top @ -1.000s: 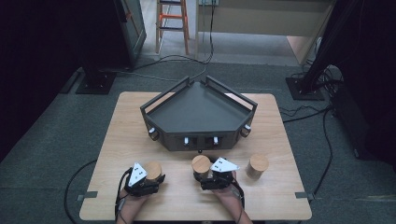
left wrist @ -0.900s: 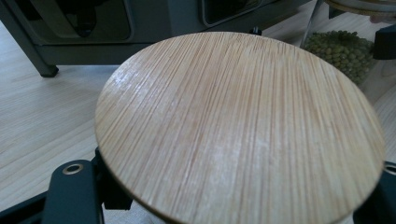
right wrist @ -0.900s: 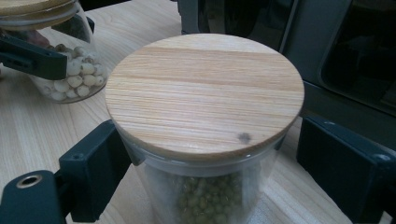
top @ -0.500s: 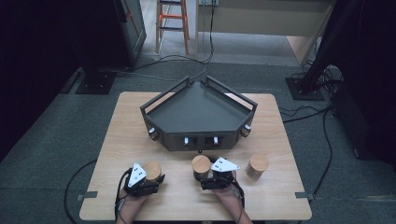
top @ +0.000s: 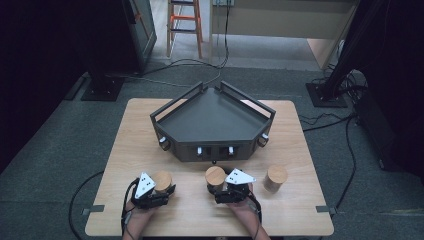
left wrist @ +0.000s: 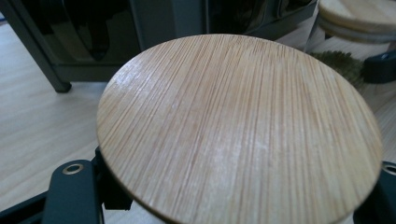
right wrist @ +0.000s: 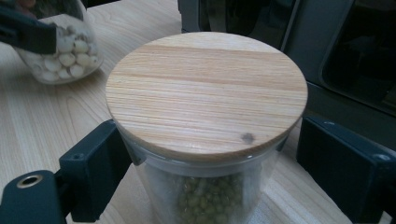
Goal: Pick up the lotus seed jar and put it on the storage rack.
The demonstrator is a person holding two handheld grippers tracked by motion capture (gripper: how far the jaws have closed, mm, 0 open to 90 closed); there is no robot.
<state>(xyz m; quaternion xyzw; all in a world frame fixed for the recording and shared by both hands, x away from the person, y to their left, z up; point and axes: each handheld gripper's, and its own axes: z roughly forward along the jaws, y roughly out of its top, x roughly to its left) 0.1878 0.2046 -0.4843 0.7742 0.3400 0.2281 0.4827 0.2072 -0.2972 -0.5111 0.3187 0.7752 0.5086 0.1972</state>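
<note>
The left gripper (top: 159,189) clamps its jaws on the left jar (top: 162,181), near the table's (top: 130,150) front edge. The right gripper (top: 220,191) straddles the middle jar (top: 215,177) — the left jaw touches the glass, the right stands off. Both hands lie low, pointing at the tray (top: 210,117). A third jar (top: 275,177) stands apart, right.

Evenly lit from above over the table (top: 150,130), dark toward the room's sides; soft and grainy overall. Sheen on the near lid (left wrist: 238,126), blurred background.
</note>
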